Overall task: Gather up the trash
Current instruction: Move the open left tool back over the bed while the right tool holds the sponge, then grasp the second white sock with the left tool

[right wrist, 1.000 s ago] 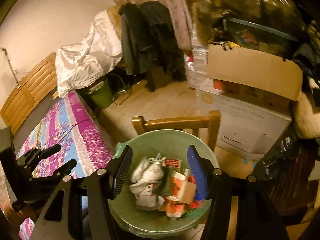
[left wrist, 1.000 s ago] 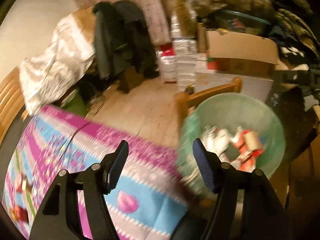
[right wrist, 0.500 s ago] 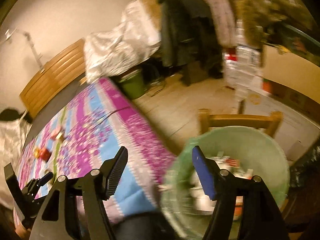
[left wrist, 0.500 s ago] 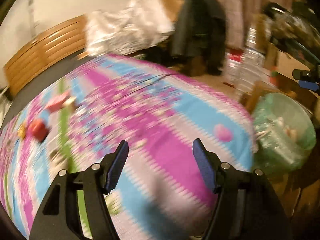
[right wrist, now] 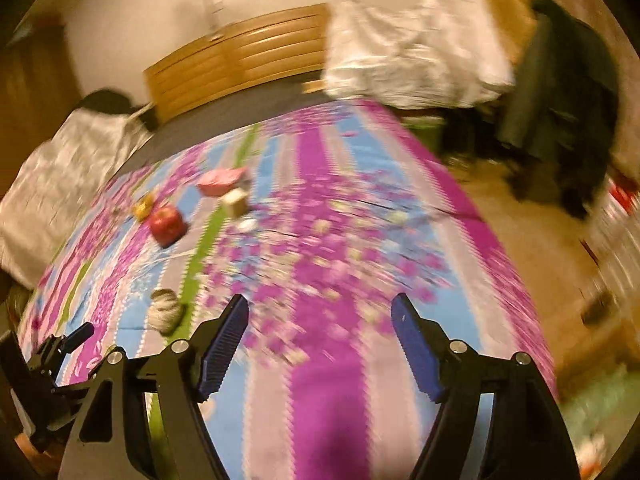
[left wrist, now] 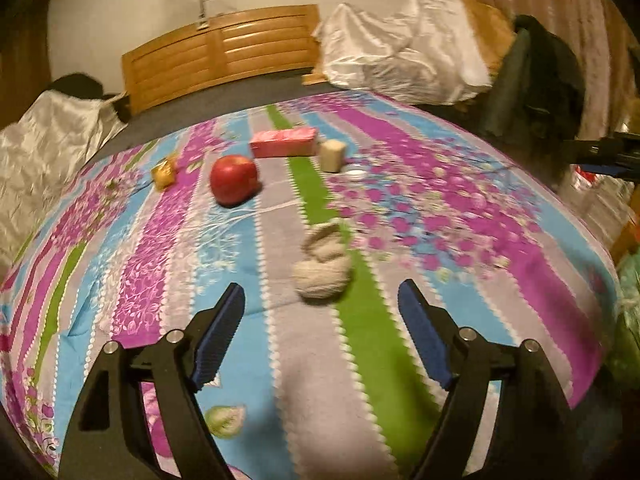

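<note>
Both tongs opening, empty: left gripper (left wrist: 322, 334), right gripper (right wrist: 320, 342). Crumpled paper wad (left wrist: 323, 264) lies mid-bedspread (left wrist: 500, 280), just ahead of your left jaws, long axis running away from you. Your left hand is nearer; the right views it off to its left.

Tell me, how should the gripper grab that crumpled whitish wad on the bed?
Probably from above: the left gripper, its jaws opening and empty, could straddle the crumpled wad across its rounder lower lump. It lies low on the bedspread, so a side approach would likely drag fabric.
</note>
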Motion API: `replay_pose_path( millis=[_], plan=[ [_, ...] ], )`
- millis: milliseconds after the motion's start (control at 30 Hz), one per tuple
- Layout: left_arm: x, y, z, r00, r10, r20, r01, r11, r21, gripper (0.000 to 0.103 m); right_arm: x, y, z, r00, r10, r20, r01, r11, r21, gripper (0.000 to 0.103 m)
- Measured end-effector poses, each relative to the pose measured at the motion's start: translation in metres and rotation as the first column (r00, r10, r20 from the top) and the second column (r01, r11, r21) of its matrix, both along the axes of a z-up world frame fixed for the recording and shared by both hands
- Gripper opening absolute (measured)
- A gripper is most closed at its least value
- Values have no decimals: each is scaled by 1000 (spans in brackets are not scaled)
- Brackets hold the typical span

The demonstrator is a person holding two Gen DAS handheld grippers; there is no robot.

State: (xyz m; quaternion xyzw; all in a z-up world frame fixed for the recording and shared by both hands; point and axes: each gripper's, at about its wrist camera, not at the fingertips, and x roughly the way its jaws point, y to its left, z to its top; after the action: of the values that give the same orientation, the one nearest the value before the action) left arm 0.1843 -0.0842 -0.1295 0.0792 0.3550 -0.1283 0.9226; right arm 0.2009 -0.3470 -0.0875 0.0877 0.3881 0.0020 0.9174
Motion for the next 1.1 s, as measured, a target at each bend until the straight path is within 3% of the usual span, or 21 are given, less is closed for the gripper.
replay_pose_path(
  millis=[233,400,567,600,633,667,700,767,833,967,1100],
  plan=[
    [45,-4,-20,1000,-7,-27,7,1000,-21,83,134,70,-21,987,159,-25,-160,987,-17,90],
    [73,-8,-33,999,9,-52,-10,999,-31,83,238,114,-60,953,277,-118,-288,954,-81,91],
    [85,-14,-40,995,-17,-97,12,998,-59,83,294,131,-92,938,311,-155,-332,933,-138,91],
    [86,-15,-42,994,-17,-108,10,998,-66,82,305,133,-99,933,320,-164,-343,930,-133,89],
    [88,-15,-44,993,-18,-121,9,997,-75,78,313,135,-105,929,324,-181,-350,927,-134,78],
    [90,-16,-46,991,-25,-133,14,997,-82,65,318,137,-112,923,327,-203,-358,924,-135,69],
    [91,-17,-49,989,-29,-147,18,997,-81,52,321,138,-120,916,330,-228,-365,921,-134,47],
    [93,-17,-56,983,-41,-177,27,996,-81,35,323,139,-124,916,330,-227,-366,920,-142,43],
    [90,-15,-54,986,-47,-158,32,995,-96,25,314,137,-116,924,331,-191,-357,926,-125,41],
    [86,-9,-40,991,-19,-136,4,994,-109,17,278,126,-81,942,320,-99,-328,942,-76,40],
    [82,-4,-17,995,31,-98,-41,993,-110,16,226,112,-38,956,292,-14,-292,955,-52,40]
  ],
)
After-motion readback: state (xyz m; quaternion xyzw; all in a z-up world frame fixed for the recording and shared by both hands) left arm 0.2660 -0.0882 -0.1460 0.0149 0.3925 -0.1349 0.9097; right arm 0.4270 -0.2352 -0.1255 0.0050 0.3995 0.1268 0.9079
